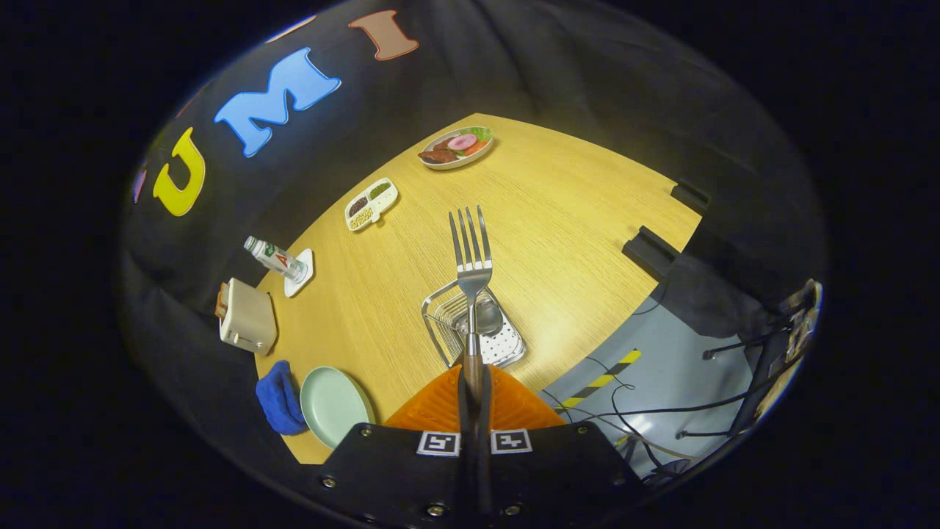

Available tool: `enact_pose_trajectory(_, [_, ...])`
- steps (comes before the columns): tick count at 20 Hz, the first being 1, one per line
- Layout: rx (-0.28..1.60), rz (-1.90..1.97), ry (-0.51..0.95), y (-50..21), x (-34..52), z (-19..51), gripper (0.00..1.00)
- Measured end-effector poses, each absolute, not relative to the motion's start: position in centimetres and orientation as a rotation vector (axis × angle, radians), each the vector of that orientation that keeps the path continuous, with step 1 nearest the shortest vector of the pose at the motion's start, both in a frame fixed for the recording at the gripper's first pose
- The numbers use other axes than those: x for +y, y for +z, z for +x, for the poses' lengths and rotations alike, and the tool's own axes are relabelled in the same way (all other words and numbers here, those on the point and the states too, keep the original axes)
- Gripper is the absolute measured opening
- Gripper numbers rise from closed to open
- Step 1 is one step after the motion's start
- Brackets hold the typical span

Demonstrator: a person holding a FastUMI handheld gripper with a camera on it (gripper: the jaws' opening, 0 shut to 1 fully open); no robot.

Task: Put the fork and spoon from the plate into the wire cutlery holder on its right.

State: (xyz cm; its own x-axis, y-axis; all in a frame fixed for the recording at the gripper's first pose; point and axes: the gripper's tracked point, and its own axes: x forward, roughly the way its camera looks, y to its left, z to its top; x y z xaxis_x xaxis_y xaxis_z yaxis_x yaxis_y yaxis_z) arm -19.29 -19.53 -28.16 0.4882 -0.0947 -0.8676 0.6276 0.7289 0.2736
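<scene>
Your fingers [474, 393] are clamped on the fork [471, 273] handle, tines pointing away from you. Fork sits above the wire cutlery holder [471, 325] on the wooden surface [558, 220]; spoon [487, 316] lies in it. Green plate [334, 404] near blue cloth [278, 397].

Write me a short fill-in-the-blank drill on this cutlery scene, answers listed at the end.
1. The gripper is shut on the handle of the ____.
2. Just beyond the fingers, a spoon already lies in the wire ____.
3. The green plate sits beside a ____ cloth.
4. The small bottle rests on a white ____.

Answers: fork; cutlery holder; blue; coaster
</scene>
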Motion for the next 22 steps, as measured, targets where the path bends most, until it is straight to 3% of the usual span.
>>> enact_pose_trajectory(14, [1.255, 0.643, -0.435, -32.8, -17.2, -21.3, 0.01])
enact_pose_trajectory(22, [1.439, 0.660, -0.343, -32.3, -17.2, -21.5, 0.02])
